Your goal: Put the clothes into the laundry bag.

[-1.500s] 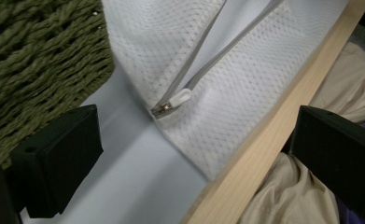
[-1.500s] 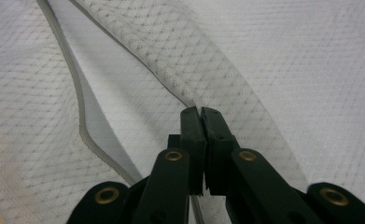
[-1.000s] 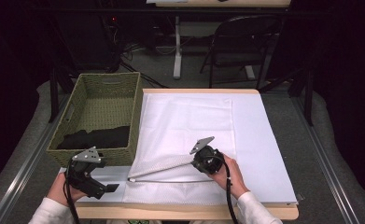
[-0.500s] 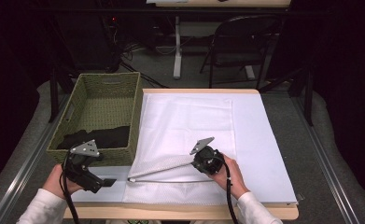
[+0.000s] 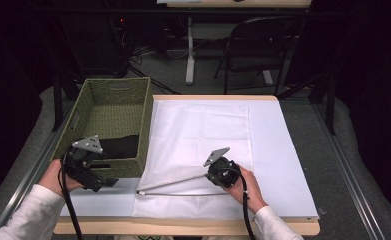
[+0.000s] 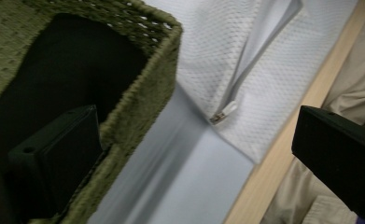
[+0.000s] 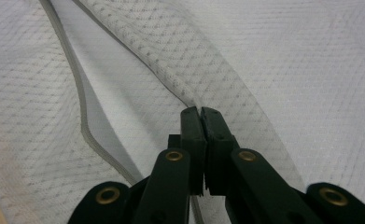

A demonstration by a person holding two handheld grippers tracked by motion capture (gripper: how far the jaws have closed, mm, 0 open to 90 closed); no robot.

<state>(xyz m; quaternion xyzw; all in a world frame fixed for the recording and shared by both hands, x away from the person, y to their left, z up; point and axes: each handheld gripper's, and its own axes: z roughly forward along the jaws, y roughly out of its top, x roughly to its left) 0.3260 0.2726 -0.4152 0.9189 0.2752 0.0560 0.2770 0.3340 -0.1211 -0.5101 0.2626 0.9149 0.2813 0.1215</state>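
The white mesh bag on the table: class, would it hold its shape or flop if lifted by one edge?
Probably flop: the white mesh bag lies flat, and the edge pinched by the right gripper lifts into a soft fold. Likely light, since its thin mesh looks see-through.

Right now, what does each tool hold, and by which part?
Right tool: shut on the mesh bag, pinching its upper zipper edge. Left tool: open, holding nothing.

Black folding chair (image 5: 260, 45) and table legs (image 5: 190, 50) beyond the table.
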